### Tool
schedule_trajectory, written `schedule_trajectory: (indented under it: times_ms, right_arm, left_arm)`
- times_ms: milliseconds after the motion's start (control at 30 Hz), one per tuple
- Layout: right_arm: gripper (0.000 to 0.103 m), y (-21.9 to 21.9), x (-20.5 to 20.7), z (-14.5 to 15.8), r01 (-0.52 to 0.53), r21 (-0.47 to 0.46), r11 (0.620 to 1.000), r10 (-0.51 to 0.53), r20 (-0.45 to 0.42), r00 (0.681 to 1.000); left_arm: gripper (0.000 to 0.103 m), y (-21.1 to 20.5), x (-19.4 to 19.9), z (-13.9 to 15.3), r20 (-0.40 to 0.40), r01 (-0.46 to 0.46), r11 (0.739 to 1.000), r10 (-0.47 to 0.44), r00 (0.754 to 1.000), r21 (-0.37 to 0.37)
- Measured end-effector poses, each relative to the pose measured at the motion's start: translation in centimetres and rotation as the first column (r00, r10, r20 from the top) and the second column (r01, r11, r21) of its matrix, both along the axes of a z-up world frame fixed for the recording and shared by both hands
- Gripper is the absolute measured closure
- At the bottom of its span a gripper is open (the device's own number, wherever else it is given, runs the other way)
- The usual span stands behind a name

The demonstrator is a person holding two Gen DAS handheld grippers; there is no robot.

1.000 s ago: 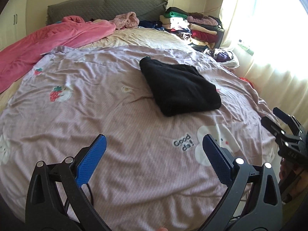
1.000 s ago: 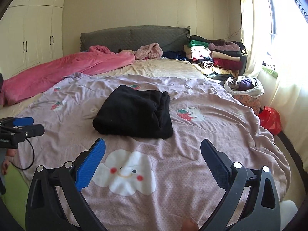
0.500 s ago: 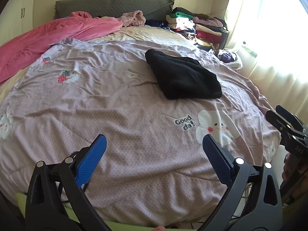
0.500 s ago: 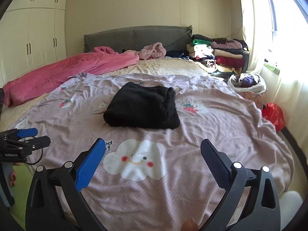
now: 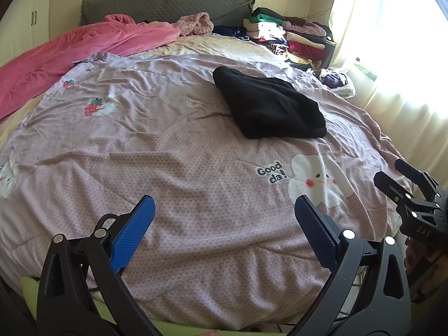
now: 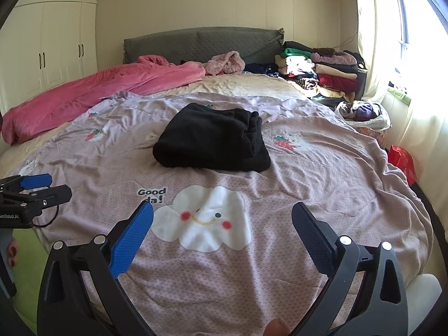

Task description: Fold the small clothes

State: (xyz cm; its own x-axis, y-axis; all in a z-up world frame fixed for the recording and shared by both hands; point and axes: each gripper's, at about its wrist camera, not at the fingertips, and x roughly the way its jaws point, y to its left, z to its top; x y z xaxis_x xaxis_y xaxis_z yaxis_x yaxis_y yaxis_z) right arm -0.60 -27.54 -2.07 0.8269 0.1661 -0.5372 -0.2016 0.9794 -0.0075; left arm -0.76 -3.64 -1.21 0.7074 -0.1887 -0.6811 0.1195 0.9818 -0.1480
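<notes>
A folded black garment (image 5: 268, 106) lies on the lilac quilt (image 5: 182, 173) in the middle of the bed; it also shows in the right wrist view (image 6: 212, 138). My left gripper (image 5: 224, 225) is open and empty, held over the near edge of the bed, well short of the garment. My right gripper (image 6: 222, 228) is open and empty, also back at the bed's near edge. Each gripper shows in the other's view: the right one (image 5: 400, 179) at the far right, the left one (image 6: 42, 186) at the far left.
A pink blanket (image 6: 92, 95) lies along the bed's left side. A stack of folded clothes (image 6: 319, 71) stands at the back right by the headboard. A basket of clothes (image 6: 364, 114) and a red bag (image 6: 401, 162) sit beside the bed near the curtained window.
Both grippers have drawn back from the black garment toward the near edge of the bed. Both stay open. The garment has not moved.
</notes>
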Motion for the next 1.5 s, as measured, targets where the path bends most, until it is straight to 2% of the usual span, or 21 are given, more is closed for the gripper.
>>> schedule_trajectory:
  times_ms: [267, 1500]
  right_arm:
    - [0.004, 0.57, 0.03, -0.45, -0.005, -0.004, 1.0, 0.005, -0.016, 1.0]
    - [0.004, 0.81, -0.13, -0.5, -0.011, 0.011, 1.0, 0.011, -0.022, 1.0]
  left_arm:
    - [0.009, 0.23, 0.02, -0.09, -0.012, -0.008, 1.0, 0.008, 1.0, -0.017]
    - [0.009, 0.11, -0.36, -0.17, -0.012, -0.021, 1.0, 0.021, 1.0, 0.006]
